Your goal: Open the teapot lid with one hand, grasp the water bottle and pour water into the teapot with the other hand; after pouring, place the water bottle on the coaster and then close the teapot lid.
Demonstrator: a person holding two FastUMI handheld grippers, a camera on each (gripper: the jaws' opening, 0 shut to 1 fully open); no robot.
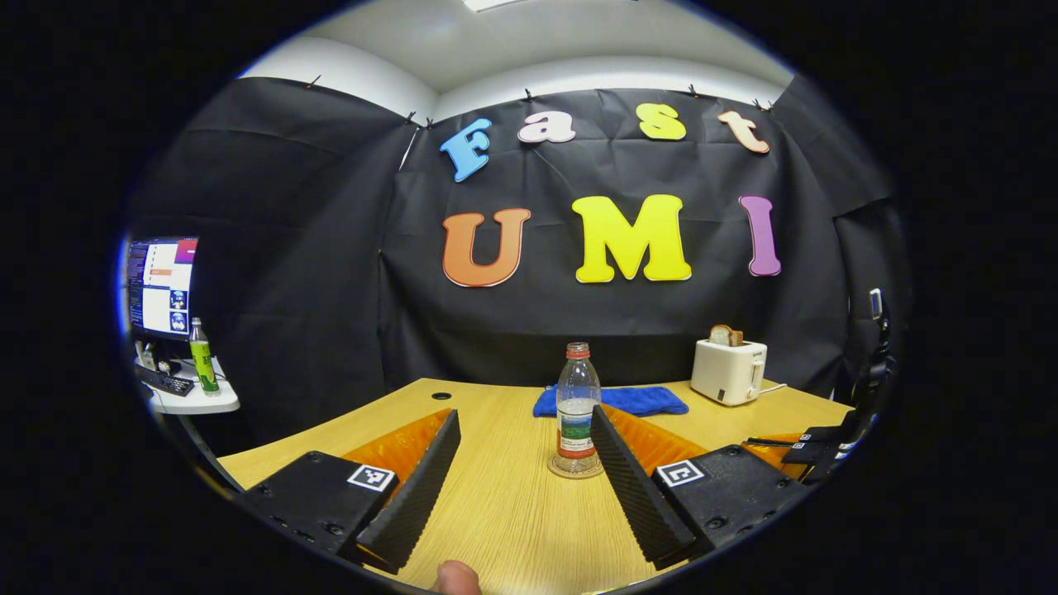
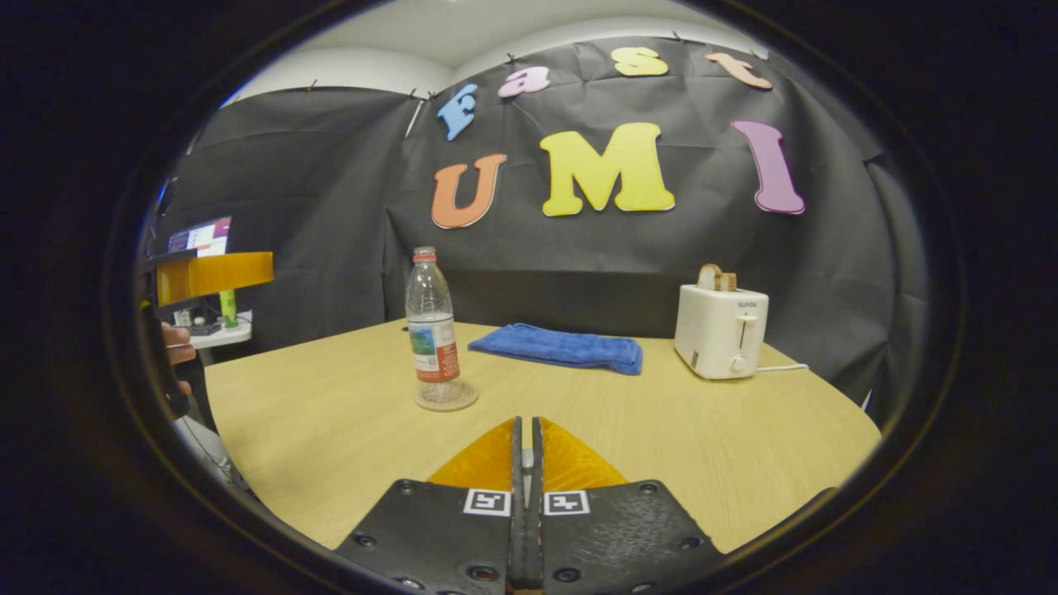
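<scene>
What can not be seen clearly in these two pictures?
- Coaster: left gripper view, mostly covered by the water bottle standing on it.
- Bottle's lower right side: left gripper view, hidden behind the left tool's finger.
- Toaster lettering: right gripper view, too small.

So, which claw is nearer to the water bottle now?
Left. The left claw is open just in front of the water bottle; the right claw, shut, sits further back across the table.

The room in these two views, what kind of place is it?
Probably a recording booth in a lab or office: black cloth wall, one wooden table with household props such as a toaster, and a computer monitor on a side desk.
</scene>
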